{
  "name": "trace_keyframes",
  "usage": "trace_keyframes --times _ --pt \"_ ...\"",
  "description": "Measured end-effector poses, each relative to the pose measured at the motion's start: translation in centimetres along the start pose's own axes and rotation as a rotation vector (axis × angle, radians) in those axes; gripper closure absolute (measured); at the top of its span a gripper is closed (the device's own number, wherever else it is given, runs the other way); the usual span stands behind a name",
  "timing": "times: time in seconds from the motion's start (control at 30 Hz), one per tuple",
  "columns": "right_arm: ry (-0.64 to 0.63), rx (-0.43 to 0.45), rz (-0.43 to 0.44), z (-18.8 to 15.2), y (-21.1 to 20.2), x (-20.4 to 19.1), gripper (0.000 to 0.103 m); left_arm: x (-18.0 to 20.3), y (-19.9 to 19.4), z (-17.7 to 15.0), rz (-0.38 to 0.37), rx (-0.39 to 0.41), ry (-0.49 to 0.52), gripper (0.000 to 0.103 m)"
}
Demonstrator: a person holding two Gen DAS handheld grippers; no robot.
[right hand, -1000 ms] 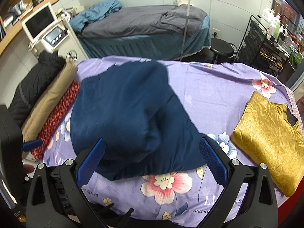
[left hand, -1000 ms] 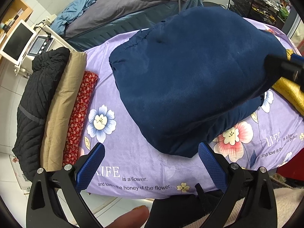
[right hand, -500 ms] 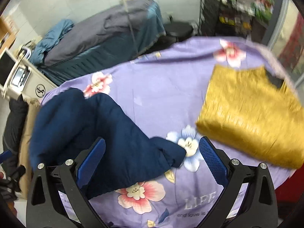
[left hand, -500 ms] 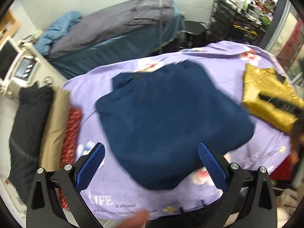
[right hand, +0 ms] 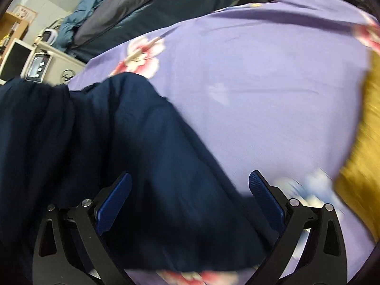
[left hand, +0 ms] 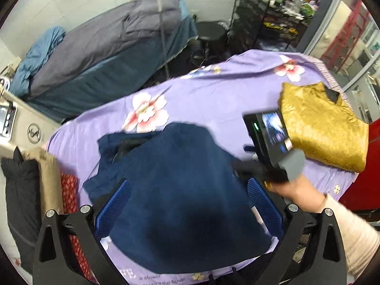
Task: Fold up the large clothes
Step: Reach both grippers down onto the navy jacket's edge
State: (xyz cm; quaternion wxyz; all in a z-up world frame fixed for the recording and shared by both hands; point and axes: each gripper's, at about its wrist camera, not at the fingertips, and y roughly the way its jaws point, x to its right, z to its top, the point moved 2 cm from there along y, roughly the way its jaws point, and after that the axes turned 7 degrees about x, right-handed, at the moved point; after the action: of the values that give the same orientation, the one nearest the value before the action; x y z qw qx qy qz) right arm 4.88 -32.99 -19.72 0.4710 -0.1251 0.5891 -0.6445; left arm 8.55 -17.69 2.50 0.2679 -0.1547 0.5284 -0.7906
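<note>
A large navy blue garment [left hand: 173, 190] lies bunched on the purple flowered sheet [left hand: 213, 95]. My left gripper [left hand: 187, 204] is open just above its near part, jaws wide apart with nothing between the pads. My right gripper [right hand: 190, 204] is open low over the garment's right edge [right hand: 142, 142]; the cloth fills the space in front of its jaws, and the view is blurred. In the left wrist view the right gripper's body [left hand: 268, 137] and the hand holding it sit at the garment's right side.
A folded gold garment [left hand: 325, 128] lies at the sheet's right end. Folded black, tan and red-patterned clothes [left hand: 42, 190] are stacked at the left edge. Behind are a grey-covered bed [left hand: 106, 47], a black stool [left hand: 211, 33] and a wire rack [left hand: 256, 11].
The right gripper has dropped low and swung left, close over the navy garment's right edge. The left gripper has come lower over the garment's near part. Both stay open.
</note>
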Motion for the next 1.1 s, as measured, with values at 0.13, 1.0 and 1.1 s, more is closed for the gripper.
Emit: trace_keyframes --times 0.13,1.0,1.1 --pt "-0.040 -0.019 0.046 0.7 2.1 -1.6 0.026 -3.2 0.0 -2.0 0.014 -0.031 -0.068 0.007" --pt "0.188 -0.030 -0.227 -28.5 -12.4 5.1 0.072 0.4 7.9 1.7 -0.087 0.032 0.240 0.007" --pt "0.353 0.070 -0.229 -29.4 -15.4 6.5 0.034 -0.6 12.6 2.2 -0.030 -0.040 0.247 0.007"
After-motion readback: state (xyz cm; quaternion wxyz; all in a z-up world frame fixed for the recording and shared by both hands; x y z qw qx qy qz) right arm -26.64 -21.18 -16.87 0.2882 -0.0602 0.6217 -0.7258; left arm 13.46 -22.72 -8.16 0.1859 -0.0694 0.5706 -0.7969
